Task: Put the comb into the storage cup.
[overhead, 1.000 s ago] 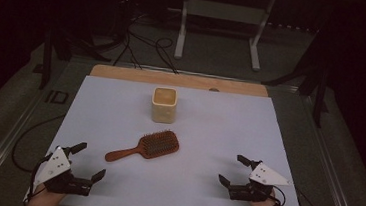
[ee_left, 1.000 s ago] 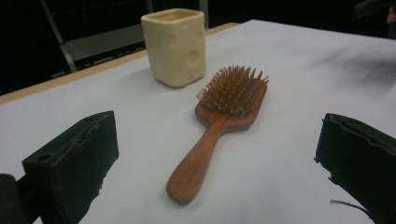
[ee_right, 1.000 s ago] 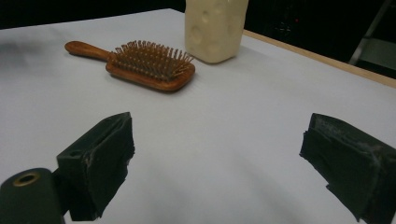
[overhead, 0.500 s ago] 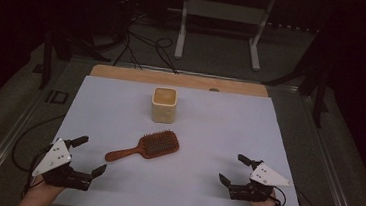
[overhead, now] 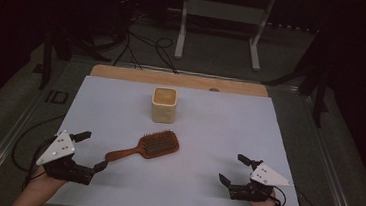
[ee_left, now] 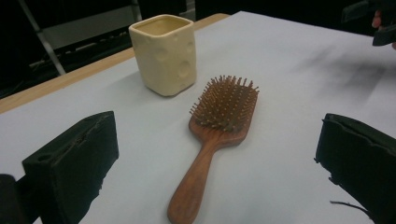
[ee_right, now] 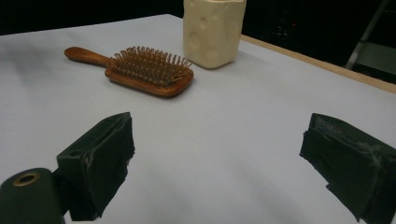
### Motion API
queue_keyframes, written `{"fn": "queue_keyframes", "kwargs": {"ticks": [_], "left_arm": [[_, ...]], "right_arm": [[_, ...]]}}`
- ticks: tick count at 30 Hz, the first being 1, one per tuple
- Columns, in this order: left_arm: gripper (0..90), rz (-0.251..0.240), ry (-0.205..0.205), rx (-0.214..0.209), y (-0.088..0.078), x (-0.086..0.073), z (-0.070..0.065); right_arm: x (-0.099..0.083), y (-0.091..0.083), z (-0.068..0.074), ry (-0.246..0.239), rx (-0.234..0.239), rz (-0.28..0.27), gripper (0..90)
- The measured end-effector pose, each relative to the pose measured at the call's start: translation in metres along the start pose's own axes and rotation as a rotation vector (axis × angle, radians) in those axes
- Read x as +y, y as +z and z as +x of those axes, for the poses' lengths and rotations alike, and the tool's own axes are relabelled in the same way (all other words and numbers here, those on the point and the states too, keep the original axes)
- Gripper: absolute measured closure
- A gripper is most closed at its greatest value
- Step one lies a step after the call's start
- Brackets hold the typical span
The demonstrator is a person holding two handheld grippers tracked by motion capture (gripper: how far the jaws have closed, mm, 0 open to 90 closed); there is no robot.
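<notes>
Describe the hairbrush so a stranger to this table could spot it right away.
Start at the white sheet covering the table and find the cream square cup toward the far edge. Just in front of it lies the wooden hairbrush, bristles up, handle toward the left gripper. It alone is brown and flat.

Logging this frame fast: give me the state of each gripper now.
Left gripper: open, empty, its fingers spread either side of the hairbrush handle end.
Right gripper: open, empty, low over the white table cover.
</notes>
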State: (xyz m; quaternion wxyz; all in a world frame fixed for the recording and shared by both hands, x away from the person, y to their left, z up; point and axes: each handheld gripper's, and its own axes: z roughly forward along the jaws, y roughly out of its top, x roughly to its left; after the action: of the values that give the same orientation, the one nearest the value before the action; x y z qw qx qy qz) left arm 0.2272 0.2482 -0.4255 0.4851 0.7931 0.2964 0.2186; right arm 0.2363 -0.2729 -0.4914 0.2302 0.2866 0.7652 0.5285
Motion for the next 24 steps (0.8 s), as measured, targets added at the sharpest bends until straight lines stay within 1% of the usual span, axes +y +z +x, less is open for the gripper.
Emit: {"fn": "queue_keyframes", "kwargs": {"ticks": [2,6,8,10,14,16,19,20,24], "left_arm": [[0.0,0.015,-0.001,-0.009,0.001,0.005,0.001],[0.0,0.055,0.027,-0.014,0.007,0.013,0.001],[0.0,0.065,0.033,-0.019,0.01,0.017,0.001],[0.0,0.08,0.054,-0.026,0.013,0.02,0.0],[0.0,0.106,0.076,-0.039,0.02,0.026,-0.001],[0.0,0.121,0.086,-0.04,0.024,0.029,-0.001],[0.0,0.13,0.091,-0.036,0.026,0.031,-0.001],[0.0,0.134,0.101,-0.042,0.029,0.033,0.0],[0.0,0.155,0.117,-0.04,0.034,0.038,0.0]], "right_arm": [[0.0,0.0,0.0,0.006,0.002,-0.003,8.4],[0.0,0.0,0.0,0.007,0.002,-0.004,8.4],[0.0,0.0,0.0,0.01,0.003,-0.005,8.4],[0.0,0.0,0.0,0.006,0.004,-0.007,8.4],[0.0,0.0,0.0,0.009,0.005,-0.007,8.4],[0.0,0.0,0.0,0.006,0.006,-0.008,8.4],[0.0,0.0,-0.001,0.01,0.008,-0.008,8.4],[0.0,0.0,-0.001,0.01,0.008,-0.009,8.4],[0.0,0.0,0.0,0.015,0.014,-0.009,8.4]]}}
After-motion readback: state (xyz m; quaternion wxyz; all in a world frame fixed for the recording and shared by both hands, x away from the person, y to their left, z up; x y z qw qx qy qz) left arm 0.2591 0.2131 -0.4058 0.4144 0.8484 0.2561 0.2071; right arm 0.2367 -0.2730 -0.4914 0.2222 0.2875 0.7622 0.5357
